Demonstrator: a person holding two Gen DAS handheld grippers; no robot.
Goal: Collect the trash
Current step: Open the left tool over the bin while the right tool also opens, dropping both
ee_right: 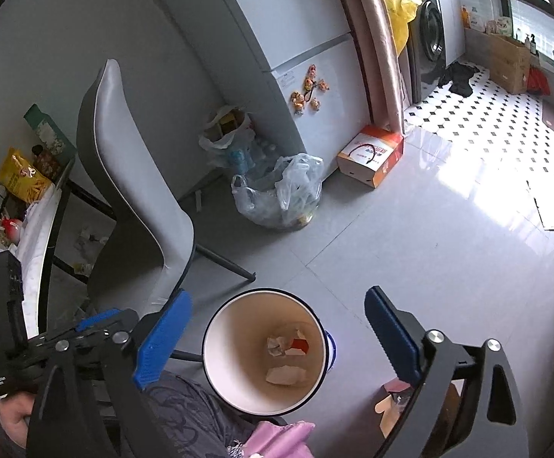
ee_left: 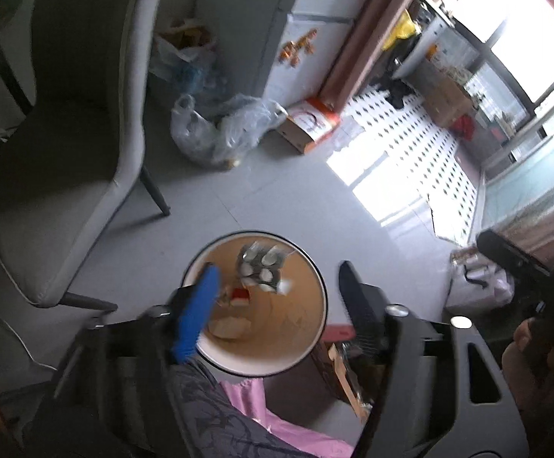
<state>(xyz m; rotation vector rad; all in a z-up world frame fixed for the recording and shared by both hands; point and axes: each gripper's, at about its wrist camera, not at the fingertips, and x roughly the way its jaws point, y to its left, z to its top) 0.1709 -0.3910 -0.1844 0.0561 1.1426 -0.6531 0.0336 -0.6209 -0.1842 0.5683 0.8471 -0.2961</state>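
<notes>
A round bin with a tan inside and a dark rim (ee_left: 317, 278) stands on the floor right below both grippers; it also shows in the right wrist view (ee_right: 215, 328). Inside it lie crumpled paper scraps (ee_right: 286, 375), a red and white wrapper (ee_right: 300, 344) and, in the left wrist view, a blurred silver blister pack (ee_left: 261, 263) over the opening. My left gripper (ee_left: 277, 305) is open and empty above the bin. My right gripper (ee_right: 277, 339) is open and empty above the bin.
A grey chair (ee_right: 139, 191) stands left of the bin beside a cluttered table (ee_right: 28, 206). Plastic bags (ee_right: 280, 191) and an orange and white box (ee_right: 370, 154) lie by the fridge (ee_right: 277, 38). A small open carton (ee_right: 391, 404) sits right of the bin.
</notes>
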